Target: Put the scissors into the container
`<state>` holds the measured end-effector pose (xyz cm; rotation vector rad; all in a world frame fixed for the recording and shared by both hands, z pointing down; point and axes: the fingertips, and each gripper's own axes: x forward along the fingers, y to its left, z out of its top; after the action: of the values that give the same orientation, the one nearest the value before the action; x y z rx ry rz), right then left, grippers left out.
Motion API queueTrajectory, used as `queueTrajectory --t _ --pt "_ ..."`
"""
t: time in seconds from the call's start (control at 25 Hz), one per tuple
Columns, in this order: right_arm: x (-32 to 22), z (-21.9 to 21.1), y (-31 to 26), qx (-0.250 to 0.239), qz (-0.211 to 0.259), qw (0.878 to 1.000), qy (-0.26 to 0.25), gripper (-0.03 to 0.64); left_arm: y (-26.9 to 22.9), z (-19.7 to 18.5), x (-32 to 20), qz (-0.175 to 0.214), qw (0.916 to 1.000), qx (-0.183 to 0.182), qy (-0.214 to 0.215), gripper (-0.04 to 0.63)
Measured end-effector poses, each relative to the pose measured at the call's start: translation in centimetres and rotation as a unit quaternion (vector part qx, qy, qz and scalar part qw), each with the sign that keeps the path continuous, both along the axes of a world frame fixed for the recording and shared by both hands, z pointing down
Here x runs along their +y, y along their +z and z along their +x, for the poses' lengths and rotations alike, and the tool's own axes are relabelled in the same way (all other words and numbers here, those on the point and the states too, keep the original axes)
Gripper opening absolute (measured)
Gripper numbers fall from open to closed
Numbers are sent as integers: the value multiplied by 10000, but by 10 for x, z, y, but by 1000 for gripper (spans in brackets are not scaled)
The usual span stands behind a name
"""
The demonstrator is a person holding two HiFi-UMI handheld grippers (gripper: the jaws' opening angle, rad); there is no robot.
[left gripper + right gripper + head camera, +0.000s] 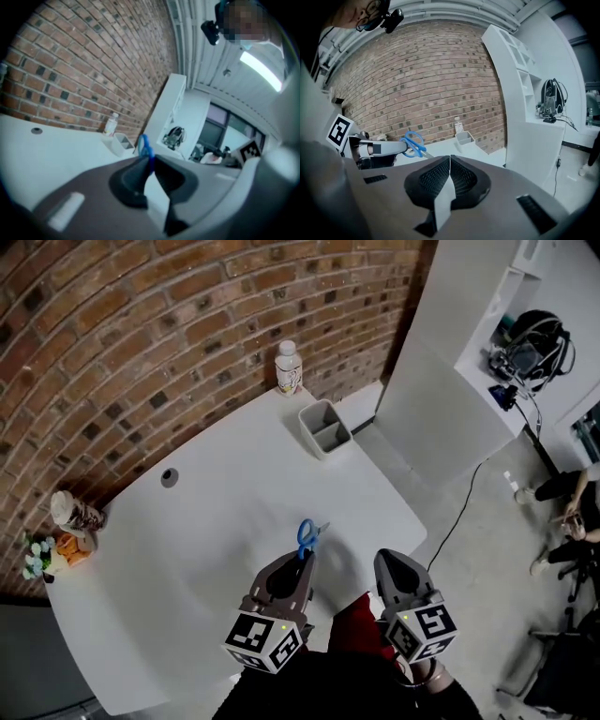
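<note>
Blue-handled scissors (305, 538) stick out of my left gripper (300, 561), whose jaws are shut on them above the near part of the white table (216, 521). In the left gripper view the blue handle loops (144, 146) rise just beyond the left gripper (150, 163). From the right gripper view the scissors (414, 143) show with their blades pointing right. The grey two-compartment container (324, 427) stands at the table's far right corner, well beyond the scissors. My right gripper (389, 559) hovers beside the left one, shut with nothing in it (450, 158).
A white bottle (288, 368) stands behind the container by the brick wall. A patterned cup (75, 514) and small flowers (37, 557) sit at the table's left end. A cable hole (169, 477) is in the tabletop. A white shelf unit (469, 362) and a seated person (572, 512) are to the right.
</note>
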<state>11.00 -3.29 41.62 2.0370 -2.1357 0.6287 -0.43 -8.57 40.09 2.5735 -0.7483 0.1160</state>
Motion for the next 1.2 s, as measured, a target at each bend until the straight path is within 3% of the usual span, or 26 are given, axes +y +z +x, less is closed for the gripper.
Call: queueTrajectory --t 0.24,0.44,0.56,0.88,1.2 --pt "-44 46 0 -147 -42 9986 -497 9 4 39 -26 -192 9981 -92 -572 32" --pt "-73 61 2 -477 -315 9929 -1047 9 0 65 -50 -197 9945 -187 -1010 31" --pt "-89 75 2 -412 -436 9888 -1368 9 -2 75 -64 -251 9905 -182 -1340 32" --pt "-131 103 9 -313 -118 9812 -1900 9 3 92 -95 -383 9785 -110 -2024 31" --pt "-171 109 14 -377 -45 9749 -2192 9 -7 108 -129 -293 9720 61 -2332 31"
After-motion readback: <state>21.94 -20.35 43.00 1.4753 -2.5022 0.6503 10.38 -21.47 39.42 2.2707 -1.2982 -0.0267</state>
